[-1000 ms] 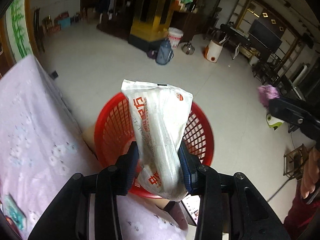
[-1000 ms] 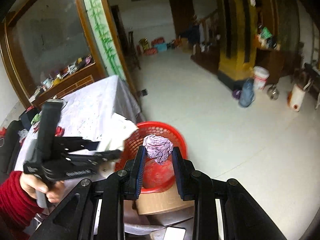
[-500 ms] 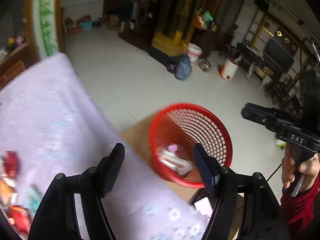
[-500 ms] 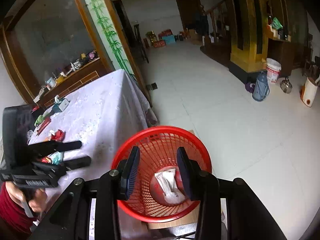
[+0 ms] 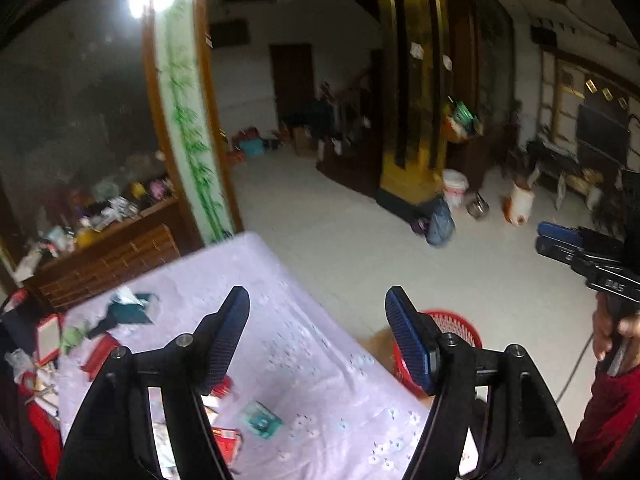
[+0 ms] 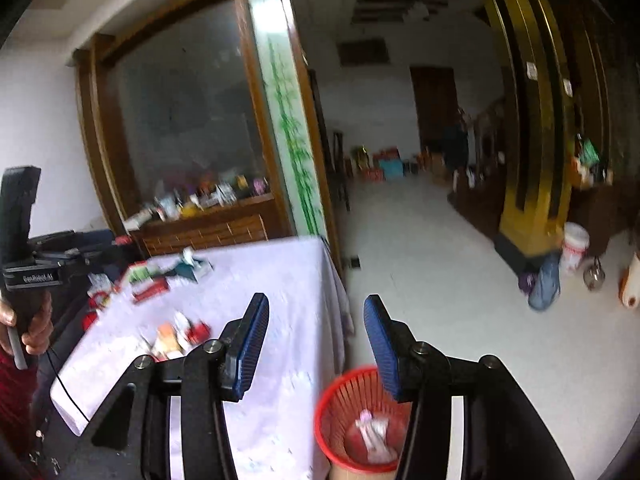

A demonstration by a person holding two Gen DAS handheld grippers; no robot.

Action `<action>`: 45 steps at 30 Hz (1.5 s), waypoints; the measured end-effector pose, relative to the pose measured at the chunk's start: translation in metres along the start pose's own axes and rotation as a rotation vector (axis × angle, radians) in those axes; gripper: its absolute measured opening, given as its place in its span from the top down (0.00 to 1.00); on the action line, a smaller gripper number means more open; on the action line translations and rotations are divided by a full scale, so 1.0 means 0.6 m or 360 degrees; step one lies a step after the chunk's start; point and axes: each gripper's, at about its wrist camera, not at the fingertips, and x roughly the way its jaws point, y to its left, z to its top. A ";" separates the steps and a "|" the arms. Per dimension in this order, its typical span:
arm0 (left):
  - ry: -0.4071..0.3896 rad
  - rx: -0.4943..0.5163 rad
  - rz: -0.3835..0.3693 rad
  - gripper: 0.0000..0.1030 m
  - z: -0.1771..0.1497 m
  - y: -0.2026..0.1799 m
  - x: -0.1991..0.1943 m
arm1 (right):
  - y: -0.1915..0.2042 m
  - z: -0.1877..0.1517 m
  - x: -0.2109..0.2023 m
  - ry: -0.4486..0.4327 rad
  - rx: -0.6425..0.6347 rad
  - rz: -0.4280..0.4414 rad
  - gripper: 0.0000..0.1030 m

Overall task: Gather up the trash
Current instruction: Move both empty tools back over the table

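Trash [image 6: 374,434] lies in the red basket [image 6: 332,408] beside the desk [image 6: 296,280]; left gripper [image 5: 318,336] and right gripper [image 6: 316,344] (both empty) gape wide.

dim indoor daylight; glare patch upper left | motion blur throughout | fisheye bending, black corners

You face a large room with a pale tiled floor [image 5: 360,248]. A gold and black pillar [image 5: 412,120] rises at centre. A wood-framed glass partition [image 6: 184,120] painted with green bamboo stands behind a table under a lilac cloth [image 6: 288,280].
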 end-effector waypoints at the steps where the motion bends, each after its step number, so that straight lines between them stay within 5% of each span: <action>1: -0.0028 0.0005 0.0015 0.32 0.014 0.003 -0.022 | 0.013 0.028 -0.022 -0.0049 -0.0012 -0.0008 0.48; 7: -0.0210 0.0008 0.0179 0.32 0.113 0.011 -0.133 | 0.075 0.165 -0.126 -0.0324 -0.0128 -0.0109 0.46; 9: -0.0254 0.0009 0.0257 0.25 0.129 0.014 -0.165 | 0.090 0.206 -0.151 -0.0356 -0.0127 -0.0044 0.26; 11: -0.0300 -0.0001 0.0295 0.24 0.126 0.020 -0.190 | 0.111 0.214 -0.160 -0.0402 -0.0161 -0.0013 0.25; 17: -0.0270 -0.0059 0.0309 0.23 0.036 0.087 -0.211 | 0.185 0.122 -0.091 -0.0311 -0.0251 0.0052 0.25; 24: -0.0224 -0.0134 0.0545 0.23 -0.078 0.217 -0.261 | 0.298 -0.005 0.039 -0.0069 -0.0334 0.0307 0.25; 30: -0.0302 -0.0291 0.0739 0.23 -0.097 0.327 -0.374 | 0.400 0.023 0.059 -0.0061 -0.0376 0.0568 0.25; 38: -0.0313 -0.0243 0.0860 0.23 -0.113 0.350 -0.457 | 0.553 0.090 0.061 -0.0138 -0.0316 0.0908 0.25; 45: -0.0280 -0.0210 0.0693 0.23 -0.148 0.357 -0.444 | 0.648 0.087 0.056 -0.0174 -0.0384 0.0989 0.25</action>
